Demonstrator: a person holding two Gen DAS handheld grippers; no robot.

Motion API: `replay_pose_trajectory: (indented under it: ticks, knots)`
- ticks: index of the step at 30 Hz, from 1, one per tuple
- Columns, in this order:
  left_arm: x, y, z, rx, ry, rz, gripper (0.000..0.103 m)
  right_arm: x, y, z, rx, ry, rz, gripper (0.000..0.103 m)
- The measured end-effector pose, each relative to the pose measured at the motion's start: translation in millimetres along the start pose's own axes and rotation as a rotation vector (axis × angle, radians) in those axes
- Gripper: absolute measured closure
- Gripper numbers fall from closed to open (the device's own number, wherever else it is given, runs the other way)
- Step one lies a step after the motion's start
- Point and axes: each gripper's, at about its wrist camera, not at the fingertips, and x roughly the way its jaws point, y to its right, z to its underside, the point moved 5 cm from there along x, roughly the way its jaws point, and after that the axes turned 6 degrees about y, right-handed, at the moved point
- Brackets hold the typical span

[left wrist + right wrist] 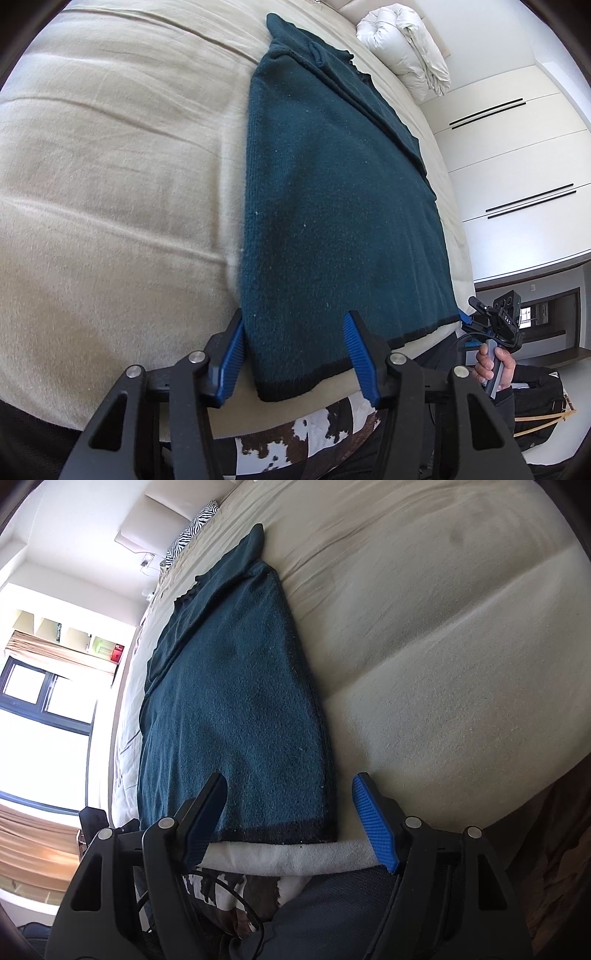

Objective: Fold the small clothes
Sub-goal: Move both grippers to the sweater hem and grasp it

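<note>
- A dark teal sweater (332,206) lies flat on the beige bedcover (110,184), folded lengthwise into a long narrow panel that runs away from the near edge of the bed
- Its black-trimmed hem (343,369) sits at the near edge of the mattress, facing the person; the collar end points toward the far end of the bed
- One sleeve is laid along the panel's length on top of the body, on the side toward the wardrobe
- Left gripper (299,354): blue-padded fingers spread apart, straddling the hem corner on its side; the fabric lies between the fingers but they are not closed on it
- Right gripper (291,819): fingers likewise spread wide, straddling the opposite hem corner; nothing is clamped
- In the left wrist view the right gripper's body (495,321) shows at the far hem corner, held by a bare hand (495,365)
- A rolled white duvet (406,48) rests at the far end of the bed, well apart from the sweater
- White wardrobe doors (517,155) stand beside the bed; a bright window (44,716) is on the other side
- A zebra-print pillow (192,531) lies near the headboard
- A cowhide-patterned rug (306,435) shows below the bed edge
</note>
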Motion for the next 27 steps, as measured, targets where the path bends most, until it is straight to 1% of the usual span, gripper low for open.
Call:
replay_pose_trajectory:
  ticks: [3, 5, 9, 11, 13, 15, 16, 25, 26, 27]
  knots:
    - [0, -2, 1, -0.012, -0.01, 0.009, 0.047, 1, -1, 1, -0.003, -0.006, -0.004, 0.035]
    - [-1, -3, 1, -0.016, -0.014, 0.011, 0.047, 1, 0, 1, 0.001, -0.01, -0.005, 0.04]
    - [-2, -3, 3, -0.003, -0.021, 0.002, 0.049, 0, 5, 1, 0.01, -0.011, -0.011, 0.045]
    - [-2, -4, 4, -0.011, -0.019, -0.001, 0.055, -1, 7, 1, 0.019, -0.01, -0.018, 0.049]
    - [-3, -8, 3, -0.025, -0.017, -0.008, 0.065, -1, 10, 1, 0.028, -0.009, -0.022, 0.052]
    - [-4, -11, 3, -0.031, -0.017, -0.017, 0.073, -1, 12, 2, 0.036, -0.009, -0.025, 0.054]
    - [-4, -11, 4, -0.032, -0.018, -0.021, 0.075, -2, 12, 2, 0.037, -0.009, -0.026, 0.054]
    - [-2, -8, 6, 0.001, -0.022, -0.058, 0.075, 2, 9, 3, 0.021, -0.031, -0.026, 0.054]
    - [-2, -7, 7, 0.013, -0.02, -0.068, 0.077, 2, 9, 3, 0.018, -0.034, -0.024, 0.056]
    - [-1, -6, 7, 0.024, -0.015, -0.085, 0.085, 4, 8, 4, 0.015, -0.04, -0.022, 0.058]
